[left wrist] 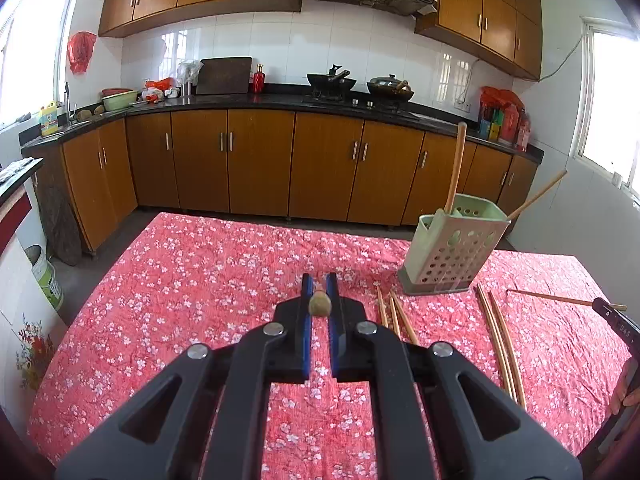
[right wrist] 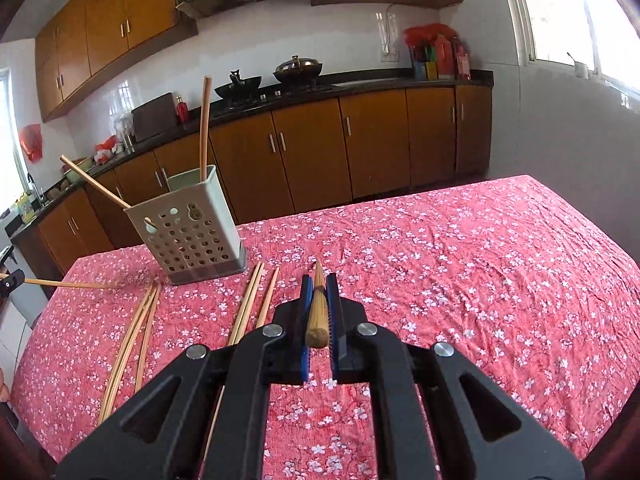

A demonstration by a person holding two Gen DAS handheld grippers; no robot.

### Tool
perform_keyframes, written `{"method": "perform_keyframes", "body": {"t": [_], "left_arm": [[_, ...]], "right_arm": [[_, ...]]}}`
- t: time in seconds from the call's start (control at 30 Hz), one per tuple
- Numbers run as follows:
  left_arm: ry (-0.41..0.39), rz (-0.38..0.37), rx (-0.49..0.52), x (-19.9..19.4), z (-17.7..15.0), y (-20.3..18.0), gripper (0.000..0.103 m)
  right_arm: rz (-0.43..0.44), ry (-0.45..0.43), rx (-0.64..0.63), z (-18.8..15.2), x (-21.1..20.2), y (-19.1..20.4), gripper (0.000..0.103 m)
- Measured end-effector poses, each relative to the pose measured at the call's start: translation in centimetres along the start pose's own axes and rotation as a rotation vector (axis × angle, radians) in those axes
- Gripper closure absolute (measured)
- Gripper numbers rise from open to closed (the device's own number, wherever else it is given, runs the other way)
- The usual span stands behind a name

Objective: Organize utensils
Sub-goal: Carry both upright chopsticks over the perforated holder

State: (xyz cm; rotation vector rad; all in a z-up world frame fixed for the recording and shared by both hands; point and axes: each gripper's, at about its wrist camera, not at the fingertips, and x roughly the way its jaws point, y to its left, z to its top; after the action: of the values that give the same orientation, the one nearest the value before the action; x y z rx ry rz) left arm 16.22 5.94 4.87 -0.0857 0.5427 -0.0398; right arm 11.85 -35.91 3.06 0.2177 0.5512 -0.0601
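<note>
Both grippers are clamping one chopstick each: the left gripper (left wrist: 319,286) holding its chopstick (left wrist: 319,305) end-on, apparently; the right gripper (right wrist: 319,286) facing the perforated utensil holder (right wrist: 192,232) sitting ahead-left, nearer.

Tablecloth (left wrist: 192,280): red-pink, small white blossom print. Utensil holder (left wrist: 452,252) at 2 o'clock in the left view: pale green, holes in dotted rows, grey base. Chopsticks (left wrist: 500,340): tan wood. Gripper (left wrist: 320,292) bodies black, pads blue. Cabinets (left wrist: 260,160) orange-brown, countertop (left wrist: 240,102) black, wall tiles (left wrist: 320,52) white.
</note>
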Motion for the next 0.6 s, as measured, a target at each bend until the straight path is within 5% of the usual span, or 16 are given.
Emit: {"method": "perform_keyframes", "body": {"t": [0.27,0.6], "left_arm": [[-0.027,0.008,0.013,-0.1,1.6,-0.3,0.095],[-0.165,-0.097,0.047,-3.5,7.2,-4.1,0.095]], "right_arm": [[0.01,-0.068,-0.001,2.7,-0.5,0.6,0.096],[0.128,-0.246,-0.03,9.4,-4.4,4.0,0.096]]}}
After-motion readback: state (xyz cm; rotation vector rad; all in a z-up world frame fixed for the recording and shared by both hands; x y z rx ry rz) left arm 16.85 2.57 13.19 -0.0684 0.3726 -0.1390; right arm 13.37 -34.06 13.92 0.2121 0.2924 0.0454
